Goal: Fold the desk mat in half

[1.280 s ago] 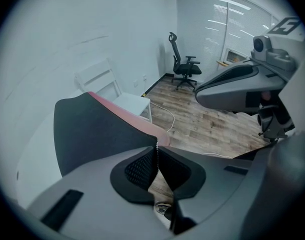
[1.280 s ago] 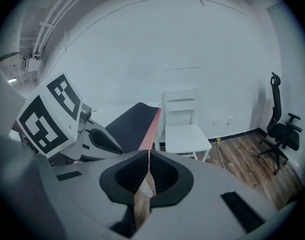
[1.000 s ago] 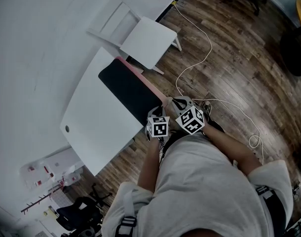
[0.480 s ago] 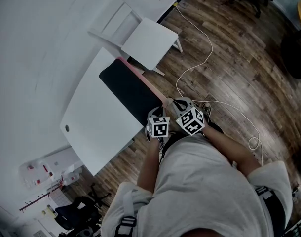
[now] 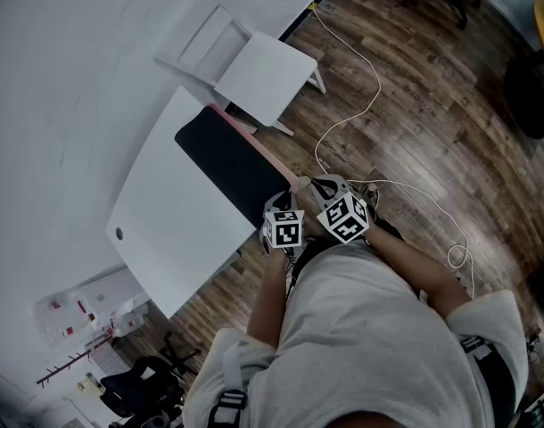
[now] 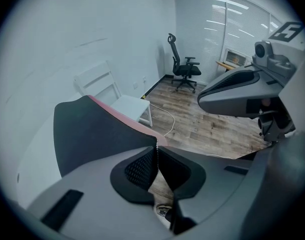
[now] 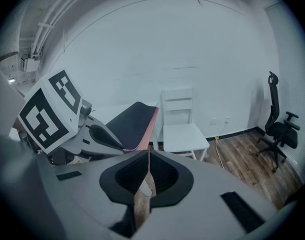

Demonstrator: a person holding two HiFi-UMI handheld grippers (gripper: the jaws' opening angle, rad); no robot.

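Note:
The desk mat point(image 5: 229, 162), black on top with a pink underside, lies along the right side of the white table point(image 5: 160, 226). Both grippers meet at its near end, by the table's corner. My left gripper point(image 5: 277, 207) is shut on the mat's near edge; in the left gripper view the mat point(image 6: 92, 134) runs away from the closed pads of that gripper point(image 6: 156, 151). My right gripper point(image 5: 313, 186) sits close beside it, shut on a thin pinkish strip of the mat, which shows between its pads point(image 7: 148, 159). The mat point(image 7: 135, 118) rises slightly toward the grippers.
A white chair point(image 5: 259, 71) stands at the table's far end, against the wall. A white cable point(image 5: 366, 105) snakes over the wooden floor to the right. A black office chair point(image 6: 185, 69) stands farther off by the window. The person's body fills the bottom of the head view.

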